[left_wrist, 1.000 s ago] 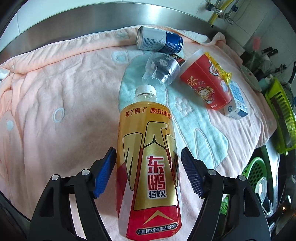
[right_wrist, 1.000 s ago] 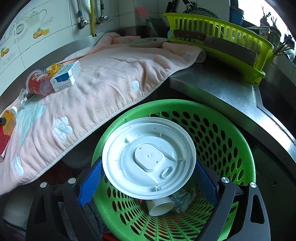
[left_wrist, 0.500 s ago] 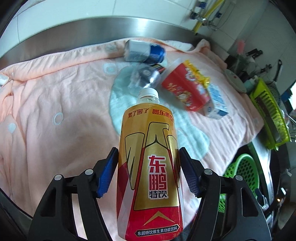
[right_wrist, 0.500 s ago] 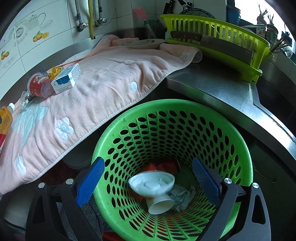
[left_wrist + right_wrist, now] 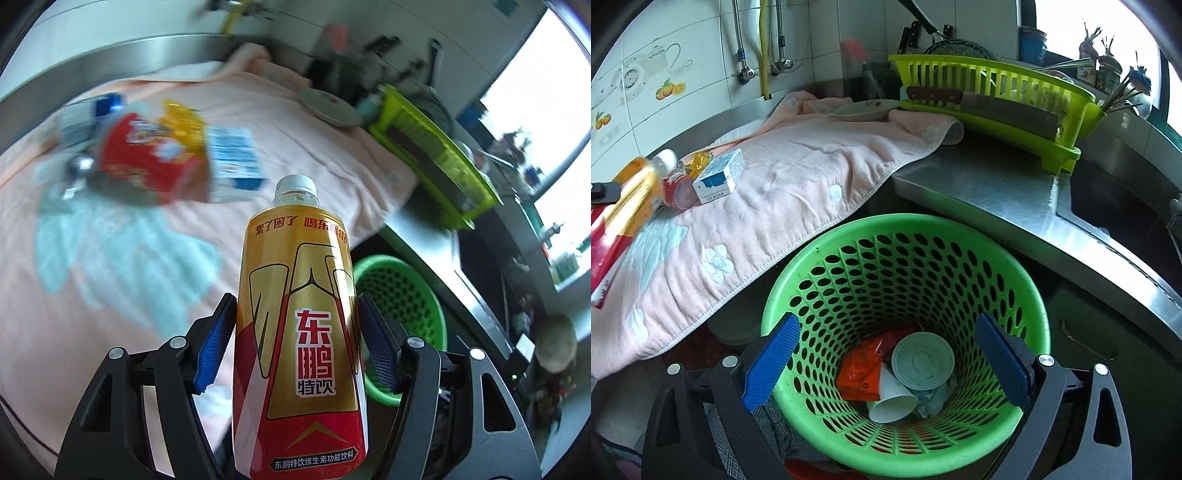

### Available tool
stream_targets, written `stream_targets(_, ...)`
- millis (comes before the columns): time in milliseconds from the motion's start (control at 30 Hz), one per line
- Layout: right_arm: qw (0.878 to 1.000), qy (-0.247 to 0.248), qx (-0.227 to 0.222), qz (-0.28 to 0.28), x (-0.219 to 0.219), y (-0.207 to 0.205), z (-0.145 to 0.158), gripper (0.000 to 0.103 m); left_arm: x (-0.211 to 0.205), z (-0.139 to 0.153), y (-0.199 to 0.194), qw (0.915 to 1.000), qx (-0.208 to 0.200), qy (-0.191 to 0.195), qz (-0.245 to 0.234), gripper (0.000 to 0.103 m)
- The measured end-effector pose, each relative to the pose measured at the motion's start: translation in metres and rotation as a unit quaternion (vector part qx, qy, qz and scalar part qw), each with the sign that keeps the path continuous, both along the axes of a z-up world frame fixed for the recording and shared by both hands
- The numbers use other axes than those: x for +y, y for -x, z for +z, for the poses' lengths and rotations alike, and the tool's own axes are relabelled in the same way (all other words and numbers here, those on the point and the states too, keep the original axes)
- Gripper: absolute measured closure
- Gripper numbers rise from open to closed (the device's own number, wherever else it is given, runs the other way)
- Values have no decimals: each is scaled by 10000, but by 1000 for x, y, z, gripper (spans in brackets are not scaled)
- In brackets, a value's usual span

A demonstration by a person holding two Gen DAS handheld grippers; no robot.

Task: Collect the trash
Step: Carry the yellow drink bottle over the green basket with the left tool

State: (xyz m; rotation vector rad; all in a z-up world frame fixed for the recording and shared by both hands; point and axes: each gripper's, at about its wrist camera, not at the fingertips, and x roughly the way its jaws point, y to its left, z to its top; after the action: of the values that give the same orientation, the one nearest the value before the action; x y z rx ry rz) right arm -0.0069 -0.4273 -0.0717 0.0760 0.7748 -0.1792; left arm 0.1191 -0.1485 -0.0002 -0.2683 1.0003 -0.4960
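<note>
Above the pink towel, the gold drink bottle is pinched by the left tool; the right tool is held spread over the green basket.

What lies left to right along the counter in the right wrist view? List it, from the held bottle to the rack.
Gold-and-red drink bottle → red cup → blue-and-white carton → white dish → cleaver in the lime dish rack.
</note>
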Motion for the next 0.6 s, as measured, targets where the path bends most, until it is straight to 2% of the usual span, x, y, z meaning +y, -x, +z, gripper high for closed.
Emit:
stream_targets(133, 9999, -6, -10, -148, -10, 10, 0, 10, -45, -7, -5, 9984, 89, 119, -548, 37)
stream_targets(300, 9994, 12, 10, -335, -24, 24, -1, 10, -102, -28, -10, 9917, 277, 193, -1238, 37)
stream_targets(600, 9986, 37, 51, -529, -40, 41, -5, 10, -165, -56, -7, 9813, 418, 339, -1847, 36)
